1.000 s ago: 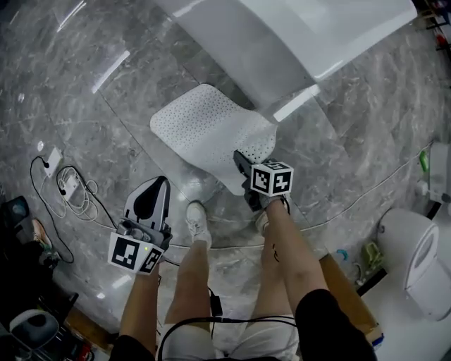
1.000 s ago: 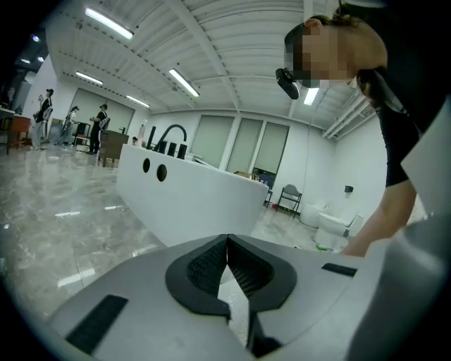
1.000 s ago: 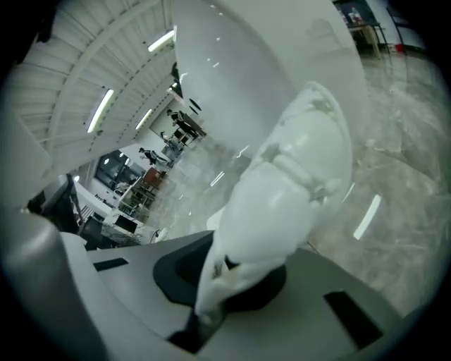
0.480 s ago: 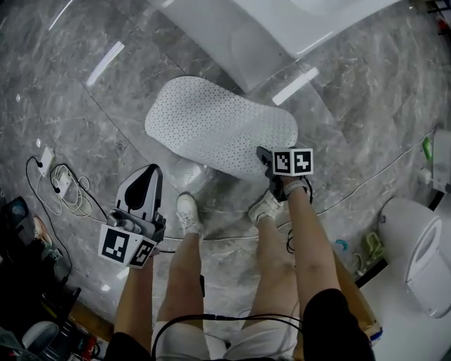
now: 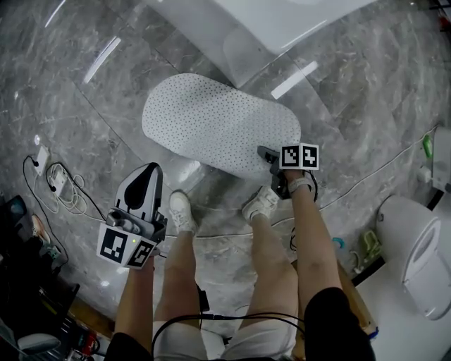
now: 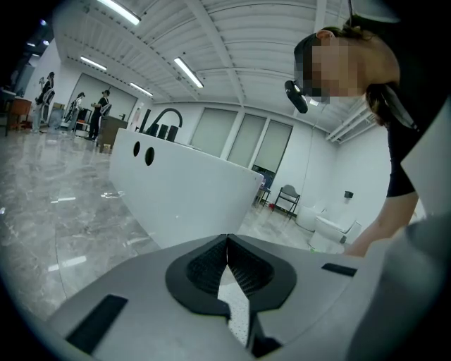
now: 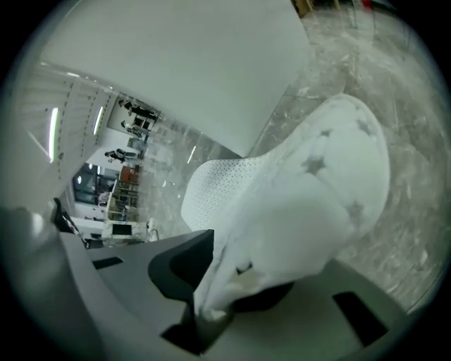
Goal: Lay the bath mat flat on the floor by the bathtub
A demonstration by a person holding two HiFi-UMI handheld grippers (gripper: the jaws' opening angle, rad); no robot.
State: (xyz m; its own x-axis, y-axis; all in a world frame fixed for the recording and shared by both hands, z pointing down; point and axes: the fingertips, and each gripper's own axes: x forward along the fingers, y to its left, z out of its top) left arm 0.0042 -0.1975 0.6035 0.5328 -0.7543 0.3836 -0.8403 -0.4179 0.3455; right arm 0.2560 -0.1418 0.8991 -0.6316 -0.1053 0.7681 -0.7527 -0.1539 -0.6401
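Change vs. a sec ago: the white oval perforated rubber bath mat (image 5: 218,127) was curled up, with one end folded near the tub. Now it's lying spread out on the grey veined marble floor (image 5: 84,106), right beside the white glossy bathtub (image 5: 282,21) w/ its long side running along the tub. The right tongs (image 5: 271,156) were clamped tight on the mat's near-right edge. Now the jaws are opening, and the edge is sitting between them but apparently no longer pinched.

Meaning for the task: the mat is basically placed and the release is happening. The right gripper view is showing that corner (image 7: 282,204) humping up over the tongs (image 7: 218,296), so it isn't fully flat there yet. It'll probably drop once the tongs are pulling clear. A snag on the jaw could drag the edge back.

The left tongs (image 5: 146,173) are hanging by the person's left leg, well apart from the mat. The jaws are together in the left gripper view (image 6: 227,247) and gripping nothing.

Materials: the mat is looking thin, floppy and matte, w/ small holes dotted all over, and its raised part is showing a few small star-like marks. The floor is polished and reflecting the ceiling lights, so prob. slippery. The tub is a hard, smooth shell.
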